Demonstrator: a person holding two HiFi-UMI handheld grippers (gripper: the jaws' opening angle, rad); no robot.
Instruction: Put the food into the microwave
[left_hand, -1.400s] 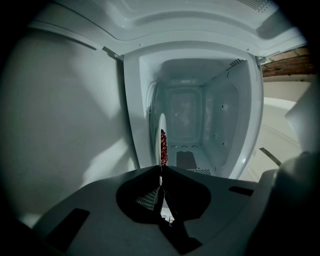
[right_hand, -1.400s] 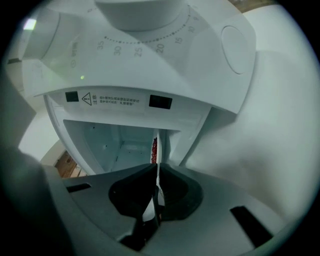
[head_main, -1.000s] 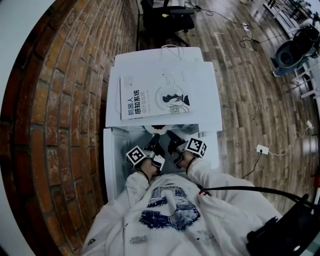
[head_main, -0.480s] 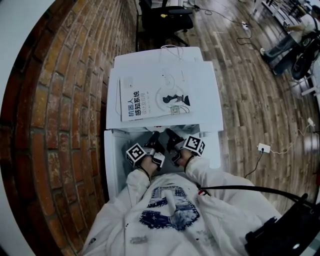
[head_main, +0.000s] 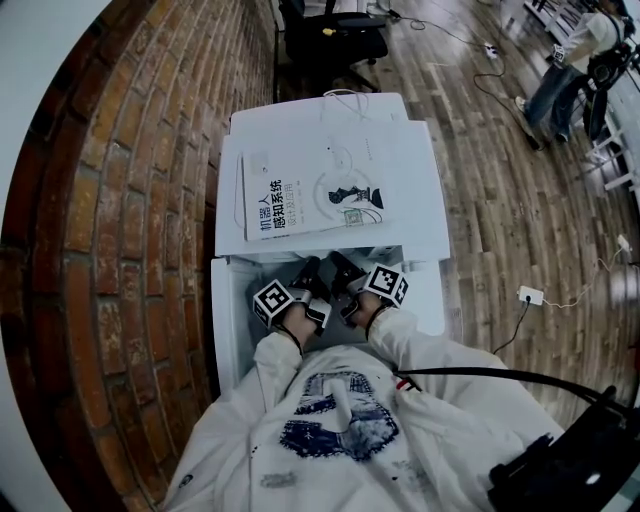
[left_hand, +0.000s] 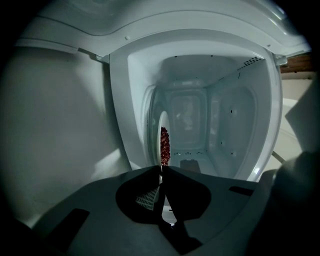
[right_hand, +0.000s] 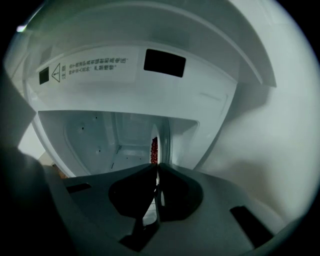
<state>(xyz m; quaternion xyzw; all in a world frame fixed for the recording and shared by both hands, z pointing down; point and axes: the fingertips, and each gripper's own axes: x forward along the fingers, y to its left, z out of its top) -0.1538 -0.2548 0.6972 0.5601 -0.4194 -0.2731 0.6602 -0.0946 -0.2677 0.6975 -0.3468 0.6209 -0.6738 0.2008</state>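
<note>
A white plate (left_hand: 163, 135) carrying red food (left_hand: 164, 146) shows edge-on between both pairs of jaws. My left gripper (left_hand: 161, 169) is shut on its rim, and my right gripper (right_hand: 156, 169) is shut on the opposite rim (right_hand: 157, 142); the red food (right_hand: 154, 150) shows there too. Ahead gapes the white microwave's empty cavity (left_hand: 200, 125), with the plate at its mouth. In the head view the left gripper (head_main: 306, 272) and right gripper (head_main: 340, 268) reach side by side under the microwave's (head_main: 415, 215) front edge, which hides the plate.
A large book (head_main: 310, 195) lies on the microwave's top. A brick wall (head_main: 130, 200) runs close along the left. A black chair (head_main: 335, 35) stands behind the microwave. Cables and a power strip (head_main: 529, 296) lie on the wood floor to the right.
The plate's rim and food, visible below the microwave's front edge a second ago, are now hidden under it in the head view. Both hands have hardly moved.
</note>
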